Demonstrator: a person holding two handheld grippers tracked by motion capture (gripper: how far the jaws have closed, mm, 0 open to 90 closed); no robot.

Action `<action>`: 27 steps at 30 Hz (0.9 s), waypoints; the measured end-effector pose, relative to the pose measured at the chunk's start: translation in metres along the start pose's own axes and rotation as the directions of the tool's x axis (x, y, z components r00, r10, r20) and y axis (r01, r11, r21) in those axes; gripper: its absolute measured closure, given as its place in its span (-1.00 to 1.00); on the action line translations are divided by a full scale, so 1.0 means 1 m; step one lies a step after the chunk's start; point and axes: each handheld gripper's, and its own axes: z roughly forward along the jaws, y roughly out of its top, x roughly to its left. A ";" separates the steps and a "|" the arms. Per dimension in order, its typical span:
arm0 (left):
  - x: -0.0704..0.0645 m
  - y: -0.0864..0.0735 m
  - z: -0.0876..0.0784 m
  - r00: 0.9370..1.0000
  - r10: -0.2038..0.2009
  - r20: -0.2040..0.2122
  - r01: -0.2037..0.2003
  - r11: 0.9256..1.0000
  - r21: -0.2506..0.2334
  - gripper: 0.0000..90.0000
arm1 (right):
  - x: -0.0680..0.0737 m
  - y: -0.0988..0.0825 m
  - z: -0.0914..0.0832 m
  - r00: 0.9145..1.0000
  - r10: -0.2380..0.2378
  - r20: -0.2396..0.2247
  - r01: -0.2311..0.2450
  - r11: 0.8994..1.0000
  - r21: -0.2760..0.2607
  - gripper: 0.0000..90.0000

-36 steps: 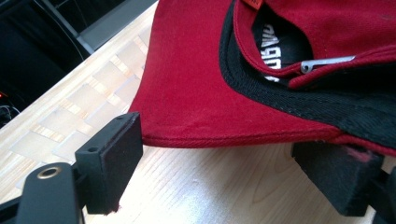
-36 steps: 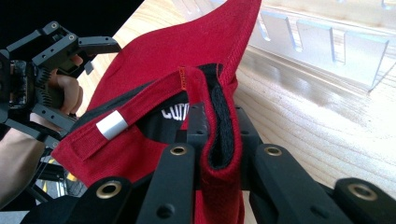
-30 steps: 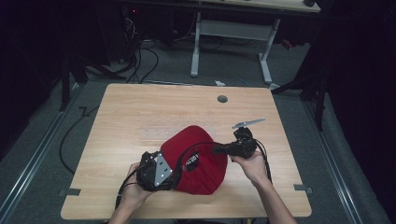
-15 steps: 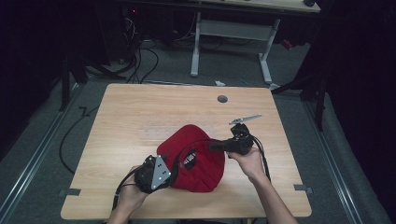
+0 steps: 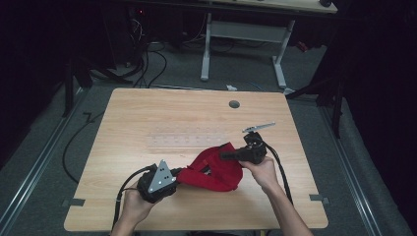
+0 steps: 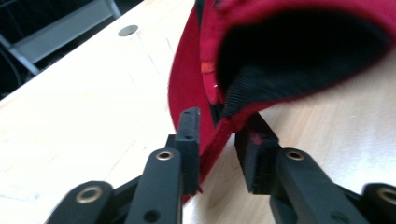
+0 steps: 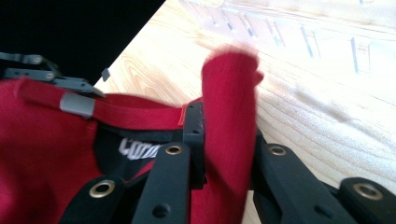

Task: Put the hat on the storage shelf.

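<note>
Both pairs of jaws are closed on the same soft red fabric cap with a black lining [image 5: 216, 169]. From where I stand, the left gripper [image 6: 215, 140] pinches the cap's thin red edge between its black fingers, and the right gripper [image 7: 227, 140] clamps a fold of red cloth that stands up between its jaws. The cap hangs stretched between the two, low over the front half of the pale wooden table [image 5: 162, 118], slightly right of centre. The person's left hand [image 5: 133, 206] sits close to the near edge of the table; the right hand [image 5: 263, 172] is a little farther in, with a fair strip of bare wood between it and the right edge. Most of the tabletop behind the cap is open, out to a small round grommet [image 5: 234, 104] near the far edge.
</note>
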 end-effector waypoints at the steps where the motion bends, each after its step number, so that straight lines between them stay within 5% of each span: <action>1: 0.000 0.002 -0.001 1.000 -0.013 0.013 0.012 1.000 0.010 0.67 | -0.001 0.000 0.001 1.000 -0.001 -0.007 0.001 1.000 0.002 0.77; 11: -0.004 0.009 -0.002 0.997 -0.045 0.066 0.043 0.999 0.032 0.80 | -0.008 -0.005 0.002 0.999 0.023 -0.038 -0.025 0.999 -0.045 0.72; 17: -0.007 0.012 -0.004 0.997 -0.027 0.077 0.023 0.999 0.044 0.85 | -0.009 -0.005 -0.003 0.999 0.031 -0.028 -0.033 0.995 -0.094 0.52; 27: -0.003 0.015 -0.009 0.997 -0.046 0.064 0.044 0.998 0.035 0.85 | -0.007 -0.006 -0.025 0.995 0.004 0.104 0.021 0.969 -0.245 0.17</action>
